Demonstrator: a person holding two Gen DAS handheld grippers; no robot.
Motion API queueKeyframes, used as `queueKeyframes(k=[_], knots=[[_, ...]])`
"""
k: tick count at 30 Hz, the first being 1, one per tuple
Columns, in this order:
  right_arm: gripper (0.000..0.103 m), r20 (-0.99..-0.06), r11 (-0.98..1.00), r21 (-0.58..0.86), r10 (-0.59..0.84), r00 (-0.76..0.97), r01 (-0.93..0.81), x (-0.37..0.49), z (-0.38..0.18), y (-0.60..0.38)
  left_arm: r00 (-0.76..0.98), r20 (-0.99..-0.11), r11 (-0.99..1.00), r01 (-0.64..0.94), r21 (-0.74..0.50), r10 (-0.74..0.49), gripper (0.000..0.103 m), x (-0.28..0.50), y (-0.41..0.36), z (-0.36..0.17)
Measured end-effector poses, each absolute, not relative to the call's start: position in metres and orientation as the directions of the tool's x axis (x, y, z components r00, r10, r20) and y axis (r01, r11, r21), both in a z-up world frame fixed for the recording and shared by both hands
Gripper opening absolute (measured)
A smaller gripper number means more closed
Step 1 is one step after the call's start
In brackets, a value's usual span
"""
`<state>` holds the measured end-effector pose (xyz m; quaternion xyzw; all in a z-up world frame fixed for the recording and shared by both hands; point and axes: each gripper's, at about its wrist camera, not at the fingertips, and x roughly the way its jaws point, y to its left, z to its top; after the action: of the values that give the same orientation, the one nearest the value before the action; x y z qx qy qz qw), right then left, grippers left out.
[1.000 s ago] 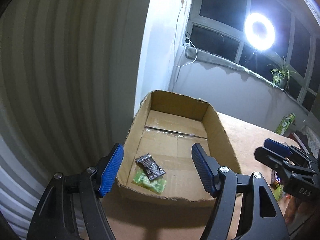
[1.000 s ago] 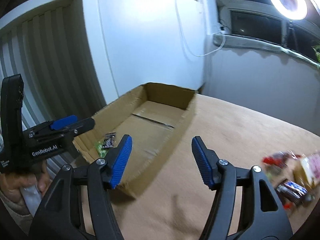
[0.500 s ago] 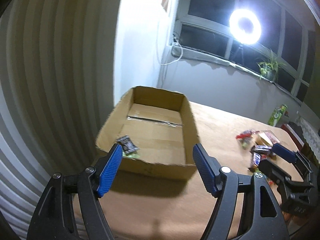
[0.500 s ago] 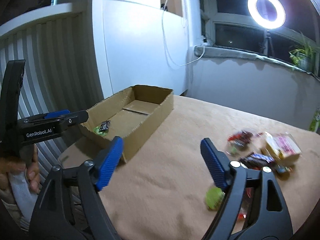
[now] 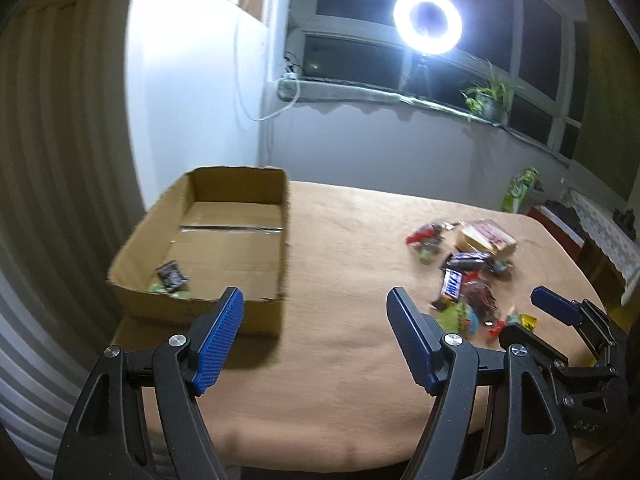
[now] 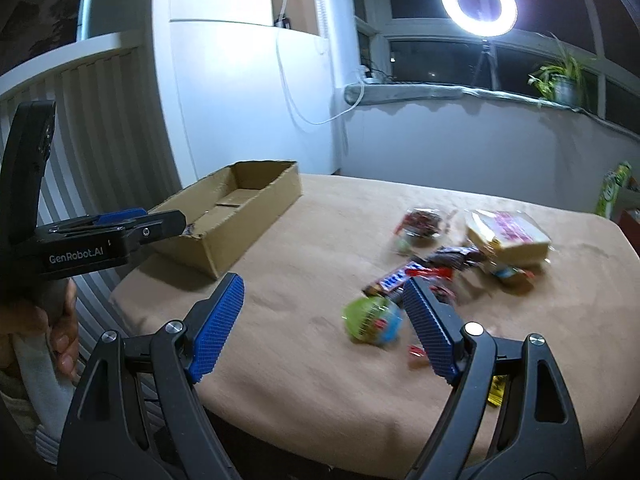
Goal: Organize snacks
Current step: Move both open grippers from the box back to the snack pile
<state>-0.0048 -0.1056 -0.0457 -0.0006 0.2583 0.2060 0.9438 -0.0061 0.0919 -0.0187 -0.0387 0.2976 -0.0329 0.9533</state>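
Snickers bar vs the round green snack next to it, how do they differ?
The Snickers bar is long, flat and dark brown with blue lettering; the round green snack is ball-shaped, green with a blue patch. The bar lies in the snack pile, the green snack at its near edge, closest to the right gripper. Both rest on the table, not in the cardboard box.

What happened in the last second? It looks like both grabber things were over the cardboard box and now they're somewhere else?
Both swung away from the cardboard box toward the loose snack pile. The left gripper pulled back over the bare table; the right gripper now hangs near the green round snack. Both stayed open and empty. The box and the two packets inside it did not move.
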Motion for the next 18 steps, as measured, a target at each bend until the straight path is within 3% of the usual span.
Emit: queueKeyframes(k=[4, 18], knots=[[0.090, -0.508, 0.932, 0.102, 0.348, 0.788, -0.347, -0.007, -0.053, -0.123, 0.807, -0.580, 0.994, 0.075, -0.082, -0.109, 0.074, -0.004, 0.073, -0.023], [0.090, -0.545, 0.963, 0.130, 0.268, 0.794, -0.236, -0.006, -0.077, -0.181, 0.753, -0.637, 0.983, 0.180, -0.043, -0.166, 0.074, 0.005, 0.012, -0.040]])
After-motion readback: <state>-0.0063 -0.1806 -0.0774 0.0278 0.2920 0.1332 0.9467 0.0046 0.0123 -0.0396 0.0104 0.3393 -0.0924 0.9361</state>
